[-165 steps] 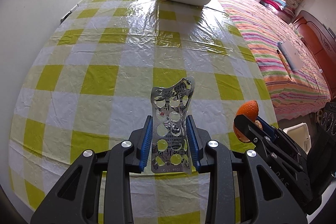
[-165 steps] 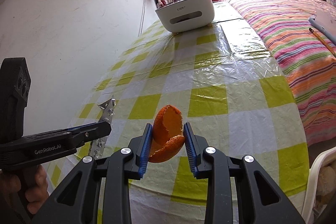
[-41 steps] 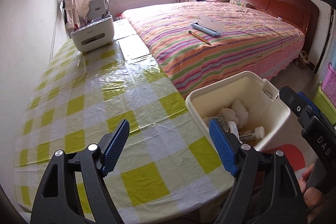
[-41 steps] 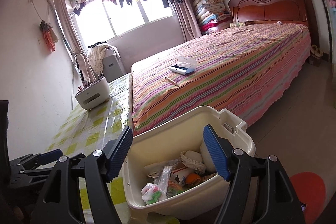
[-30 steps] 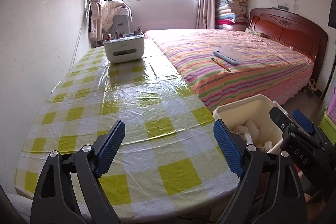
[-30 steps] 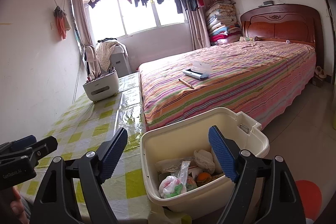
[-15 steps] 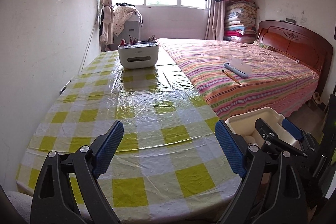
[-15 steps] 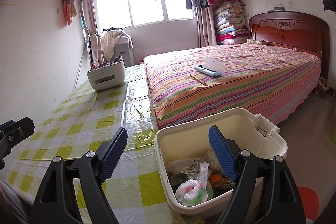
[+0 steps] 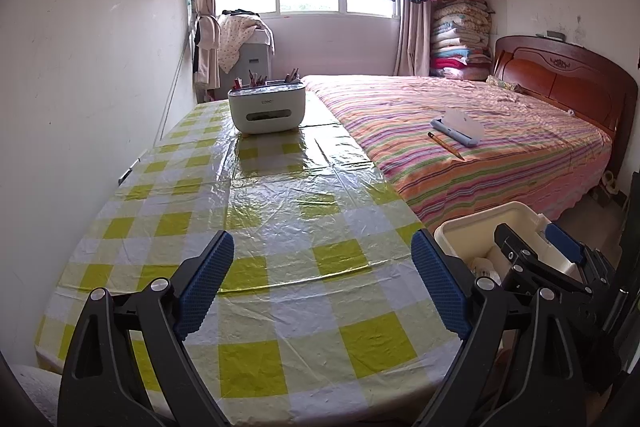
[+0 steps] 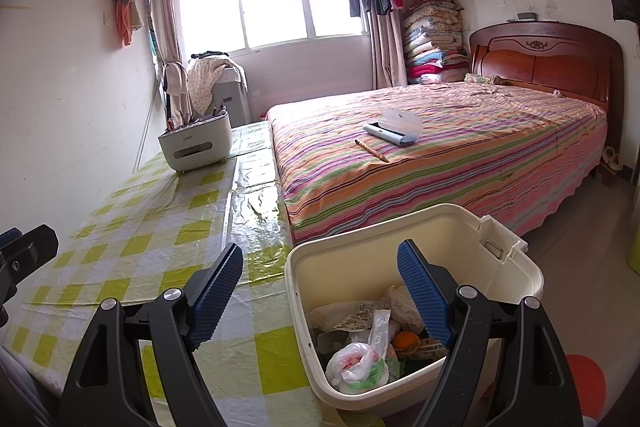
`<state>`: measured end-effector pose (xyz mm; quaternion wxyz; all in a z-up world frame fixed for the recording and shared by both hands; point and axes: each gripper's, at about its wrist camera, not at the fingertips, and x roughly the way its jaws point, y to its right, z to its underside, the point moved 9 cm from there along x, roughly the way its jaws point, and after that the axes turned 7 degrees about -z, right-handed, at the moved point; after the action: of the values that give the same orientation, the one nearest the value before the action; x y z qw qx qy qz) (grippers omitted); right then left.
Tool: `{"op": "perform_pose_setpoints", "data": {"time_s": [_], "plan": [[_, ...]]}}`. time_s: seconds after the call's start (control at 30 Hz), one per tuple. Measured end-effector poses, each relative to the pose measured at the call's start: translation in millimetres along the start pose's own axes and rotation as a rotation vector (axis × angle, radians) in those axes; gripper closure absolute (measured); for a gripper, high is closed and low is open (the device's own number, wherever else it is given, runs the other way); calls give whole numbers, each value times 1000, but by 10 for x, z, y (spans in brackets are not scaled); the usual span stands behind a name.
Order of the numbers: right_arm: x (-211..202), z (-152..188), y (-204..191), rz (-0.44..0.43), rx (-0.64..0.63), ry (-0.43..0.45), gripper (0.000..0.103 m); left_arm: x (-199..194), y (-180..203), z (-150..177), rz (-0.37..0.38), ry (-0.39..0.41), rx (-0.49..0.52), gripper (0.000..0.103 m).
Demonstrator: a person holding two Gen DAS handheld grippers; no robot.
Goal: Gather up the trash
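With both tools hanging wide apart and gripping nothing, the left tool over the checked worktop and the right tool at the bin beside the worktop's end, the trash sits piled inside that bin. No litter shows on the worktop, so the risk now is a careless swing of the right tool knocking the light bin over and spilling it.

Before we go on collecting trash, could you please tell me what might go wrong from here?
The trash bin stands beside the table, pressed against its hanging cloth, so a bump from the open right gripper could probably tip it. The pencil and case on the bed might get mistaken for trash. The left gripper is open too, and the glossy cloth could snag.
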<state>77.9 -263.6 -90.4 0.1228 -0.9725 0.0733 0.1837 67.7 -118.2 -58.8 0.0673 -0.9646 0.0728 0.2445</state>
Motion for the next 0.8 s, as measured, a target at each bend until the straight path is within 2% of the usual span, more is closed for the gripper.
{"op": "perform_pose_setpoints", "data": {"time_s": [0.37, 0.8], "plan": [[-5, 9, 24, 6, 4, -1, 25, 40, 45, 52, 20, -31, -8, 14], [-3, 28, 58, 3, 8, -5, 25, 18, 102, 94, 18, -25, 12, 14]]}}
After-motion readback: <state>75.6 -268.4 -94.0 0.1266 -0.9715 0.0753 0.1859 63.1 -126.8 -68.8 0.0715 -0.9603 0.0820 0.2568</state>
